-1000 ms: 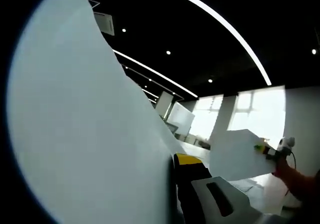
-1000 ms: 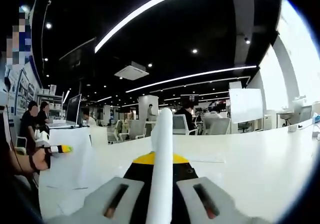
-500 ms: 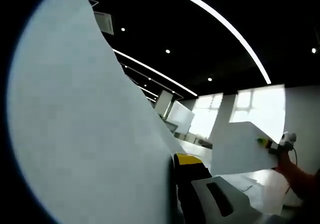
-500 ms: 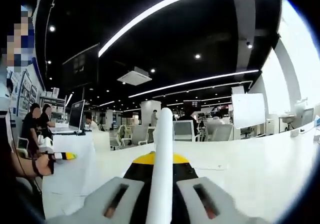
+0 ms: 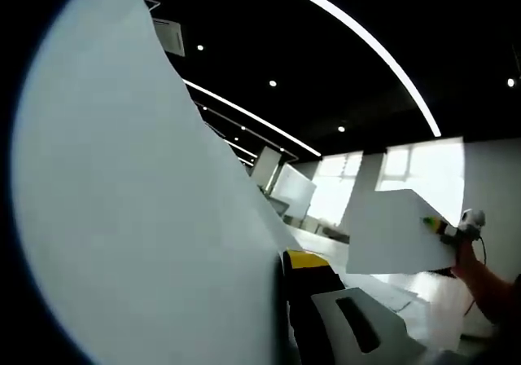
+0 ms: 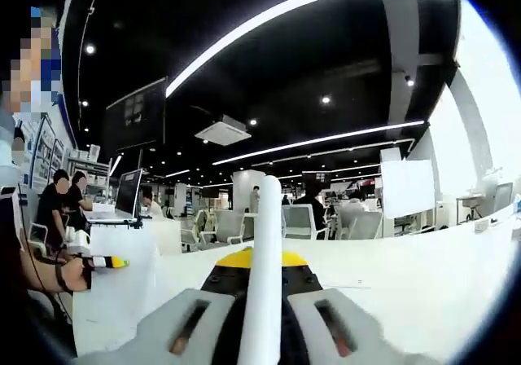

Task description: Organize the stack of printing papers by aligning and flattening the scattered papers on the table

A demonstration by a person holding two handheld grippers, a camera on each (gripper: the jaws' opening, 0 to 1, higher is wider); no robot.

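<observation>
Right gripper [image 6: 262, 332]: clamped on the papers' [image 6: 265, 243] edge, mid-frame, raised slightly higher than a second ago.
Left gripper [image 5: 286, 332]: holds the papers too, sheet filling frame left.
Table [image 6: 423, 275]: lower right, farther below.
Meaning: stack lifted, likely for tapping edges level.

We can read no text, label, brand, number or sign in either view. The white sheets of printing paper [image 5: 146, 218] show blank faces, and the dark hanging screen [image 6: 135, 119] and the posters on the far wall [image 6: 41, 149] are too small and blurred for us to make out.
</observation>
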